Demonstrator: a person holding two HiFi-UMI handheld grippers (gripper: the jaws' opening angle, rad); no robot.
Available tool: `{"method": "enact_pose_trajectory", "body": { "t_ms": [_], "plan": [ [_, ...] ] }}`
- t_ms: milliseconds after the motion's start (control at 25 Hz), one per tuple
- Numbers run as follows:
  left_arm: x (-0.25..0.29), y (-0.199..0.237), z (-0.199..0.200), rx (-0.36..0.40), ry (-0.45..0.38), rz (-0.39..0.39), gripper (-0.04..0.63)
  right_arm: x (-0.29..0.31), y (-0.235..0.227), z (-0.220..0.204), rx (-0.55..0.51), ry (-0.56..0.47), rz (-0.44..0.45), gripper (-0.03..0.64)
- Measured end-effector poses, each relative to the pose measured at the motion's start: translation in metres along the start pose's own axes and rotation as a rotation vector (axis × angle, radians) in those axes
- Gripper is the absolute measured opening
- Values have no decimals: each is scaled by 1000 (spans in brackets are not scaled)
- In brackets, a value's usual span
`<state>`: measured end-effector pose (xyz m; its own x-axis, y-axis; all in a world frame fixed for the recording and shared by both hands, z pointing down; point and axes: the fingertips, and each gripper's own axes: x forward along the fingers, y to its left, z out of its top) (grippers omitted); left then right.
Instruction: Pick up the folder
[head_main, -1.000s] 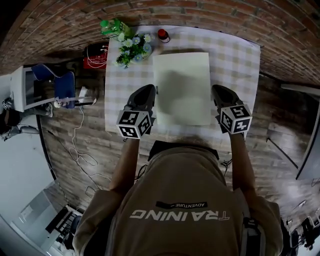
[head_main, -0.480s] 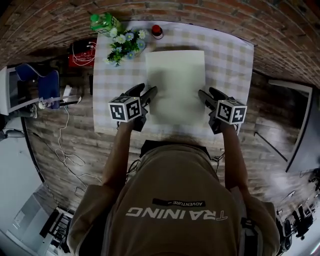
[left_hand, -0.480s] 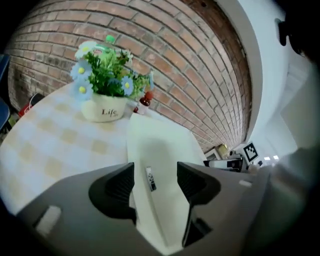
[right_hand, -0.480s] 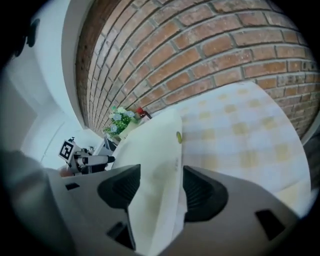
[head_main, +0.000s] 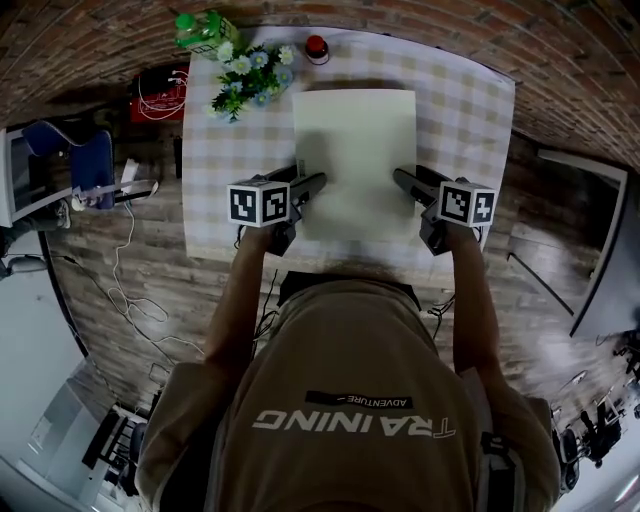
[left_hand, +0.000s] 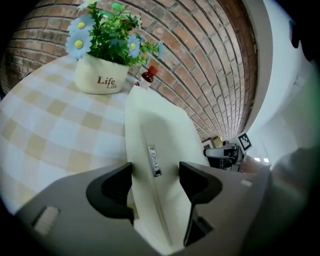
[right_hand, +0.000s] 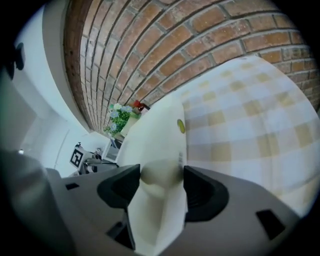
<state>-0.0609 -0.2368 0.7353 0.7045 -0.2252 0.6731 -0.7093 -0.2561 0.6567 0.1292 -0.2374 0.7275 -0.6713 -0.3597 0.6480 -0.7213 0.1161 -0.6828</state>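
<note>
Two grippers of mine sit low over the near half of the table. The jaws of both have just been opening and now stand wide apart. My left gripper has the left edge of the folder between its jaws, and my right gripper has the right edge, neither clamped on it. The pale folder lies mid-table on the checked cloth, its long sides running away from me. Beyond its far left corner stands a flowerpot, with a red-capped bottle just behind the far edge.
</note>
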Motion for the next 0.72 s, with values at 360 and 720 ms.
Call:
{"method": "enact_pose_trajectory", "body": {
  "t_ms": [360, 720],
  "plan": [
    [11, 5, -1, -38, 93, -94, 321, 16, -4, -11, -9, 147, 101, 285],
    [13, 6, -1, -32, 124, -99, 324, 18, -5, -9, 38, 50, 102, 287]
  ]
}}
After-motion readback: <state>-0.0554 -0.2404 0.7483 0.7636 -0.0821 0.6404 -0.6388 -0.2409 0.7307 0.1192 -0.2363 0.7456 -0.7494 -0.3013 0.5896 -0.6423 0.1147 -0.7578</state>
